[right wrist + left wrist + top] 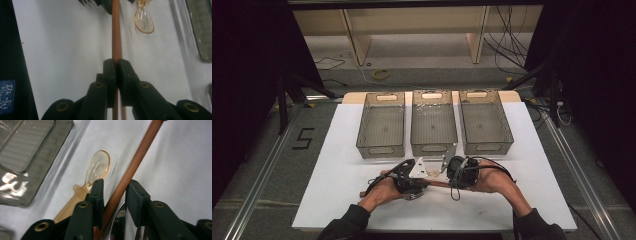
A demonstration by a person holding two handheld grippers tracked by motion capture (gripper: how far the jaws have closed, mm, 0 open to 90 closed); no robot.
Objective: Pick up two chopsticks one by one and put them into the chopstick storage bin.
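- My right gripper (116,65) is clamped on the wooden stick (116,32), which runs straight out from between its pads.
- My left gripper (113,191) straddles the same stick (132,167); its jaws stand apart, the stick leaning against one pad with a gap to the other.
- Just beside the stick lies an amber plastic spoon (96,170), bowl up, its neck touching the outer side of the left jaw.
- Beyond the stick, three grey bins (434,124) sit in a row; the white table (337,170) lies bare on either side of my hands.
- The stick is thin, round, reddish-brown and smooth.
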